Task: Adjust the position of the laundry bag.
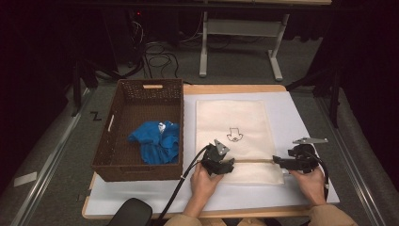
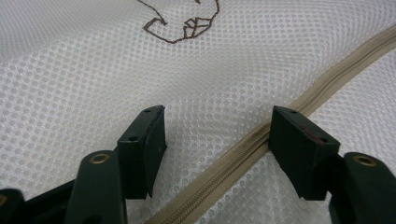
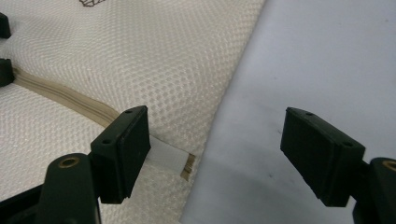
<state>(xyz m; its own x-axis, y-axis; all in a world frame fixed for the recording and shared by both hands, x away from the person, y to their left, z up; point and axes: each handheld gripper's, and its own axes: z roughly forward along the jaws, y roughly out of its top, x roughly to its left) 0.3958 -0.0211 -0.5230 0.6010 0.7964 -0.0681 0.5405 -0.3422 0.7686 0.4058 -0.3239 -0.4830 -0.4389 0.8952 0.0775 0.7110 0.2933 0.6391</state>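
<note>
Mesh bag (image 1: 237, 136) flat on pale mat (image 1: 291, 113), right of wicker basket (image 1: 123, 117). Zipper (image 2: 261, 140) runs across bag's near part. Left gripper (image 1: 225, 165) jaws wide, straddling zipper, nothing held. Right gripper (image 1: 278, 161) jaws wide at bag's right edge; left jaw hides part of zipper end tab (image 3: 175, 161). Zipper pull not made out. Small brown line drawing (image 1: 235, 135) on bag, cut off in both gripper views; no readable text. Blue cloth (image 1: 157, 141) bunched in basket.
</note>
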